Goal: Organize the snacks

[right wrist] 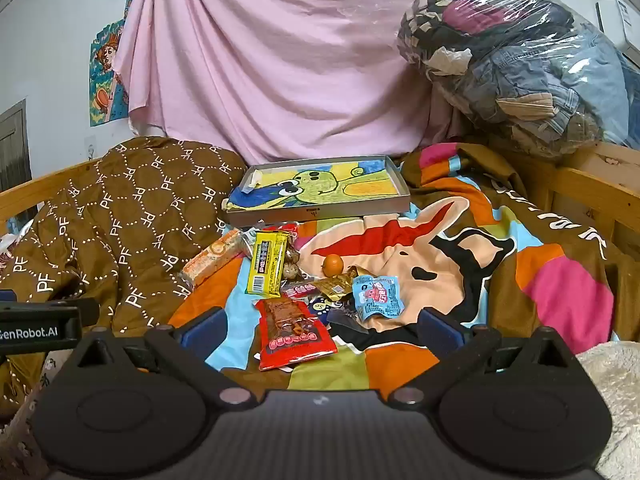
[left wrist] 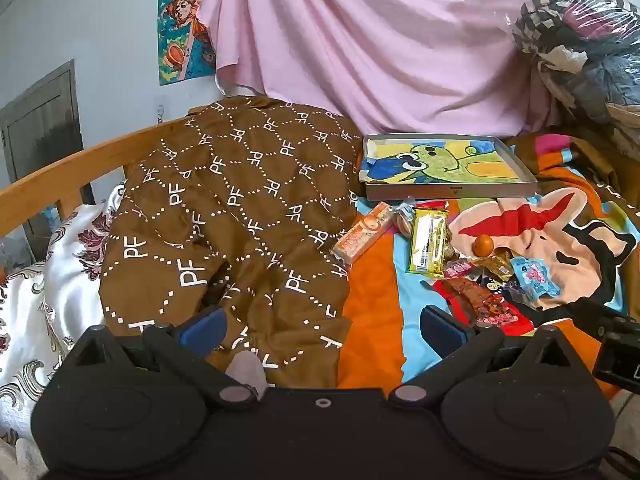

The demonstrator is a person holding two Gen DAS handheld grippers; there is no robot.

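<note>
Several snacks lie in a heap on the colourful bedspread: a yellow packet [right wrist: 267, 264] [left wrist: 428, 240], an orange-white bar [right wrist: 214, 262] [left wrist: 362, 236], a red packet [right wrist: 294, 330] [left wrist: 480, 304], a light blue packet [right wrist: 378, 296] [left wrist: 534, 276] and a small orange fruit [right wrist: 333, 265] [left wrist: 483, 245]. A shallow grey box [right wrist: 320, 213] [left wrist: 452, 194] with a cartoon drawing inside lies just behind them. My left gripper [left wrist: 320, 326] is open and empty, left of the heap over the brown quilt's edge. My right gripper [right wrist: 320, 326] is open and empty, with the red packet between its fingers.
A brown patterned quilt [left wrist: 224, 216] is bunched on the left by the wooden bed rail [left wrist: 80, 164]. A pink sheet [right wrist: 280, 72] hangs behind. A plastic-wrapped bundle of clothes [right wrist: 512, 60] sits at the back right. The right gripper's body shows at the left wrist view's right edge [left wrist: 616, 344].
</note>
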